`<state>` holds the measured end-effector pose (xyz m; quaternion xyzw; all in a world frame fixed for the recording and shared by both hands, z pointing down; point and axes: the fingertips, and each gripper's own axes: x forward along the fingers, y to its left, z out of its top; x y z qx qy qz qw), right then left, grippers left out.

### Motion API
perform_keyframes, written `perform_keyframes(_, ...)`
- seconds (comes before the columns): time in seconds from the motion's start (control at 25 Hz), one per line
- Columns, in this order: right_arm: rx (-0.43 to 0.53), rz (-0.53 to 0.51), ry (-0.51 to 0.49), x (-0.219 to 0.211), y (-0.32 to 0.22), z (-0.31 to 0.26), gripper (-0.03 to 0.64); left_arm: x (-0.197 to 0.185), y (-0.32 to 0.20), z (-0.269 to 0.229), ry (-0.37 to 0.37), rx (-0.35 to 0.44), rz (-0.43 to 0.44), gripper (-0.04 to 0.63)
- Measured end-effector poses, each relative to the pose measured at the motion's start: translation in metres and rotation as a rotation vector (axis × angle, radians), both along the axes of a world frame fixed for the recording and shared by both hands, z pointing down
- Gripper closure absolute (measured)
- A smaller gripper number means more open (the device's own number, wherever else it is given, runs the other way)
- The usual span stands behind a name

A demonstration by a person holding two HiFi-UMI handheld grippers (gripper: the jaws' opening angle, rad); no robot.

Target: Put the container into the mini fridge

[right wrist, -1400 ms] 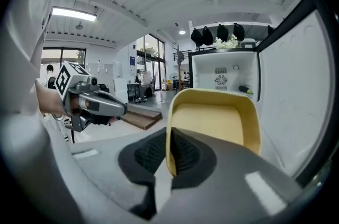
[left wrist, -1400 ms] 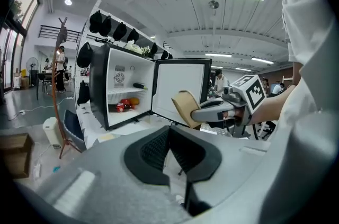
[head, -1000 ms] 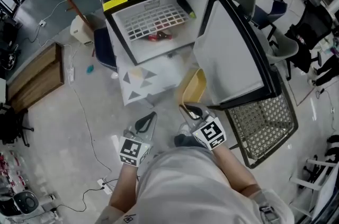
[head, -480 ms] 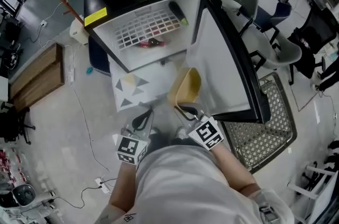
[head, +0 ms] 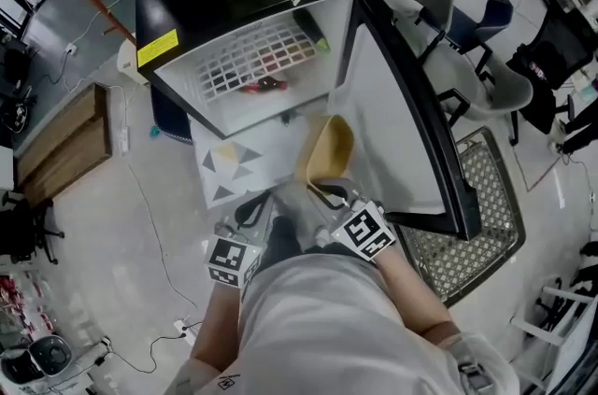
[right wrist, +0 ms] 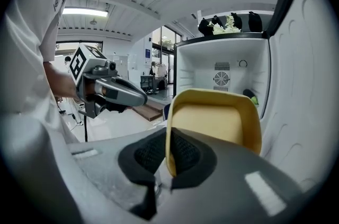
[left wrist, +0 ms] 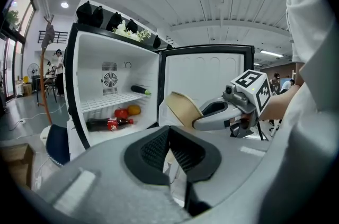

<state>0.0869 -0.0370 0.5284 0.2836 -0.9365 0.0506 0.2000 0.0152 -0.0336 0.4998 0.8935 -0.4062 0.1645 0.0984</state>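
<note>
**Desk:** Head view first: where is the container (head: pixel 329 150)?

**Photographer:** Short of the mini fridge (head: pixel 163 6). It is in the air beside the open door (head: pixel 397 113), standing on edge in the right gripper (head: pixel 324 191).

**Desk:** And the hold?

**Photographer:** Right gripper view shows the jaws clamped across one side wall at the rim, one pad inside and one outside. The left gripper (left wrist: pixel 169 150) has its jaws pressed together on nothing and hangs just beside the other.

**Desk:** How will it handle?

**Photographer:** My judgement only: light, thin-walled and smooth, probably plastic, and empty as far as the frames show. With a pinch on a single wall it can swing or slide in the pads. A hard squeeze may flex the wall. I would seat the wall deep in the pads, close to a corner where it is stiffest. The free gripper could steady the far edge.

**Desk:** Room inside?

**Photographer:** The wire shelf (left wrist: pixel 106 102) looks mostly free. A bottle (left wrist: pixel 106 123) lies on the fridge floor below it.
</note>
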Motion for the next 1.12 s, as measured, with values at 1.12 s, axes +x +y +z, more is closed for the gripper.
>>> perform_keyframes(1.12,0.143,0.017,0.288,-0.070,-0.191,-0.026,0.609,-0.088,-0.124,0.001,0.066,0.001,0.052,0.586)
